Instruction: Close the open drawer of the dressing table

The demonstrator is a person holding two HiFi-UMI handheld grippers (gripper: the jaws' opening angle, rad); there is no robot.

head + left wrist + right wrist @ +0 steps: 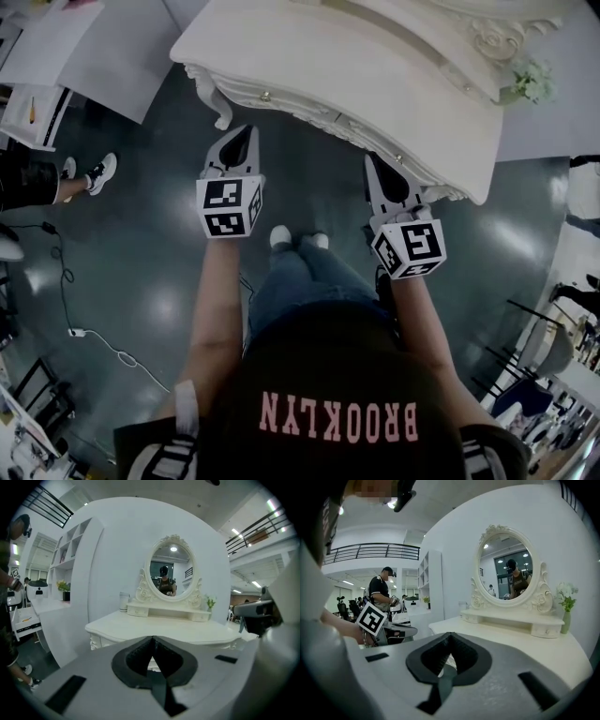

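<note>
The cream dressing table [309, 56] fills the top of the head view. Its carved front with small knobs [265, 96] runs flush, and no drawer stands out from it. My left gripper [249, 131] hovers just before the table's left front, shut and empty. My right gripper [371, 159] hangs before the right front, also shut with nothing in it. In the left gripper view the tips [152, 639] meet below the tabletop edge [140, 632]. From the right gripper view, the tips [450, 634] meet level with the tabletop [520, 644].
An oval mirror [171, 571] and a low shelf with small drawers [513, 620] stand at the back of the top, with a flower vase [530, 80] at its right end. A bystander's shoe [101, 172], a floor cable [94, 337] and a white desk [84, 47] lie to the left.
</note>
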